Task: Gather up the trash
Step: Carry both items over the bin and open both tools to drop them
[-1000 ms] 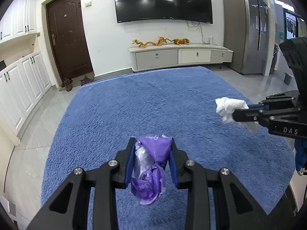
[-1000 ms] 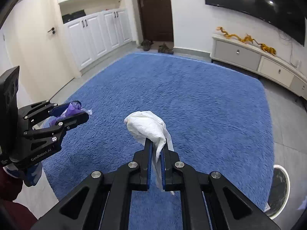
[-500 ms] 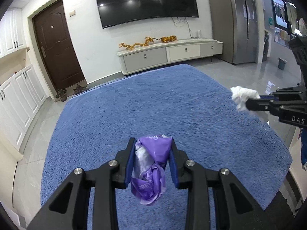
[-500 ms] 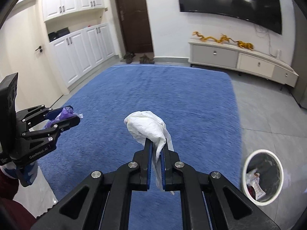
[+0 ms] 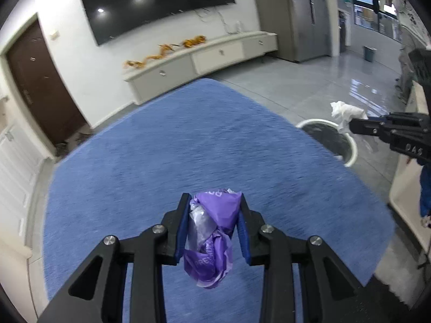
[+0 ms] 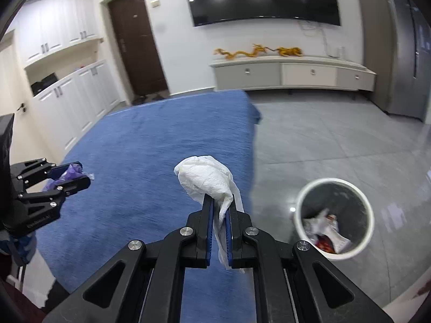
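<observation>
The view has swung to the right since half a second ago. In the left wrist view the white bin [image 5: 350, 145] now shows at the edge of the rug, and before it did not show there at all. In the right wrist view the bin [image 6: 369, 210] looks bigger and sits closer to the middle than it did. The door and the white cupboards have slid off to the left.

The left gripper [image 5: 212, 202] is still squeezed shut on the purple wrapper [image 5: 210, 239]. The wrapper is crinkly and shiny, with a silver inside and white letters, and it hangs down in a lump between the blue pads. From the other side, the left gripper [image 6: 78, 177] sits far left with the wrapper [image 6: 70, 171] poking out.

The right gripper [image 6: 219, 202] still pinches the white tissue [image 6: 204, 180] tight. The tissue is soft and wrinkled, puffed up like a ball on top, with a thin tail hanging down. In the left wrist view the right gripper [image 5: 350, 123] holds the tissue [image 5: 346, 113] up over the far rim of the bin.

The bin is round, white outside and dark inside, with crumpled paper and something red in the bottom. It stands on the smooth, shiny gray floor [image 6: 336, 140], just beside the fuzzy blue rug [image 6: 161, 145].
</observation>
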